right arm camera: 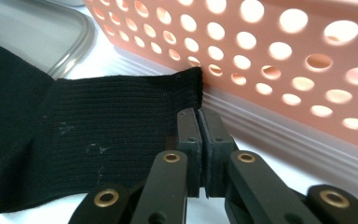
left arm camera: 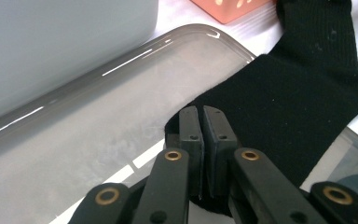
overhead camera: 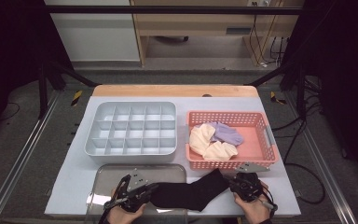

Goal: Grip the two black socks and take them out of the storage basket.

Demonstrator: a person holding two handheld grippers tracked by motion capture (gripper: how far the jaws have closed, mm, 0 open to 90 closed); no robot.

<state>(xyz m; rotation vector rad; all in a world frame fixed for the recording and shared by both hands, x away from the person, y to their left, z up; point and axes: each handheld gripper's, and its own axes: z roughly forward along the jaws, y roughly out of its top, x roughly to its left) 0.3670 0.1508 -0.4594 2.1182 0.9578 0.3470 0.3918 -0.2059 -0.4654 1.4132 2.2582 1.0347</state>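
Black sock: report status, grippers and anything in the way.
Left gripper shut on black sock toe end; right gripper shut on cuff. Sock stretched between them, partly over clear tray. Pink basket close beside cuff.

Both the left gripper (left arm camera: 203, 122) and the right gripper (right arm camera: 199, 125) have matte black jaws with flat pads, small dark screws and brass-ringed pivots, while a black cable, perhaps bare-handed, trails from the right hand (overhead camera: 253, 206).

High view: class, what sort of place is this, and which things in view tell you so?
Probably a lab recording station, not a home: a grey-covered work table stands inside a dark metal frame, loose cables trail over the floor, and sorting props, a grey compartment tray and a pink perforated basket, are laid out.
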